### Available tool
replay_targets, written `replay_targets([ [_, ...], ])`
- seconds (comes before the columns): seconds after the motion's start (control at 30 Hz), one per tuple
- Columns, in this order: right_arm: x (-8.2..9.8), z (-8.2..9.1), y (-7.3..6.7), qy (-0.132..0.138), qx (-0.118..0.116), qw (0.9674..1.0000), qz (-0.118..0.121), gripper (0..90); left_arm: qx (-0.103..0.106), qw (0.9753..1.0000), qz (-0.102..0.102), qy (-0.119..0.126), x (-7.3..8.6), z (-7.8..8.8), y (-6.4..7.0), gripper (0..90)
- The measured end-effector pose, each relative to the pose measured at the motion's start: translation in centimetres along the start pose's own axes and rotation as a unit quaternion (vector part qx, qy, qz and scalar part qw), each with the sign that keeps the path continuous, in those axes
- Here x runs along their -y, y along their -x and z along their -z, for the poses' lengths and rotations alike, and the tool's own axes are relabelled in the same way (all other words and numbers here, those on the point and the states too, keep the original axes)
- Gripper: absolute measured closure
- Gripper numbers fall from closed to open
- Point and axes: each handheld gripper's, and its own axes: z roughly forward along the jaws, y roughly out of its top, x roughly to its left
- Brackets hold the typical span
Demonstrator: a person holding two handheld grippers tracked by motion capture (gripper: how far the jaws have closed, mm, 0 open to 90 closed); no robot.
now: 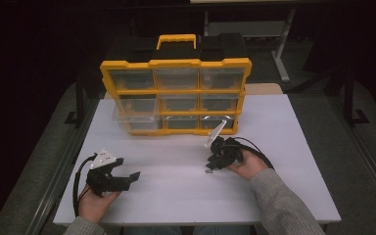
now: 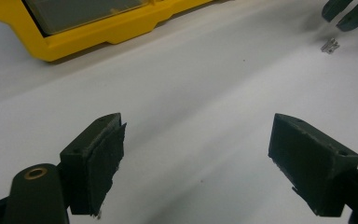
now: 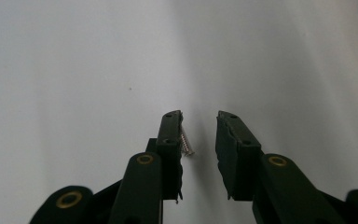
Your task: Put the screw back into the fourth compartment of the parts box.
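My left gripper sits near the front-left of the white table, jaws spread wide with nothing between them. Further in and to the right, my right gripper is parted a bit around a small silver screw lying on the table, right against one jaw. At the far edge stands the yellow plastic organizer case with clear drawers.

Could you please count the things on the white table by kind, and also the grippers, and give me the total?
Yellow organizer case with clear drawers: 1
Small silver screw: 1
Grippers, the left gripper and the right gripper: 2
Total: 4
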Motion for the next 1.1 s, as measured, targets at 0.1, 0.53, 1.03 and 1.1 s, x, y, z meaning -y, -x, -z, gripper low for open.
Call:
replay_targets([
  [0.1, 0.0, -0.6, 0.3, -0.013, -0.006, 0.9999, -0.002, 72.2, 0.000, 1.0000, -0.008, -0.006, 0.0, 0.0, -0.1, 17.6],
  [0.53, -0.4, -1.5, 0.3, -0.025, -0.010, 0.9996, 0.008, 74.3, 0.000, 0.9999, -0.007, -0.008, -0.1, 0.0, -0.1, 17.6],
  [1.03, -0.8, -1.9, 0.1, -0.045, 0.003, 0.9986, 0.028, 86.8, -0.001, 1.0000, 0.002, -0.001, 0.0, 0.0, 0.0, 17.6],
  [1.1, -0.8, -1.9, 0.2, -0.045, -0.001, 0.9988, 0.021, 87.0, 0.000, 1.0000, 0.003, 0.000, 0.0, 0.0, 0.0, 17.6],
])
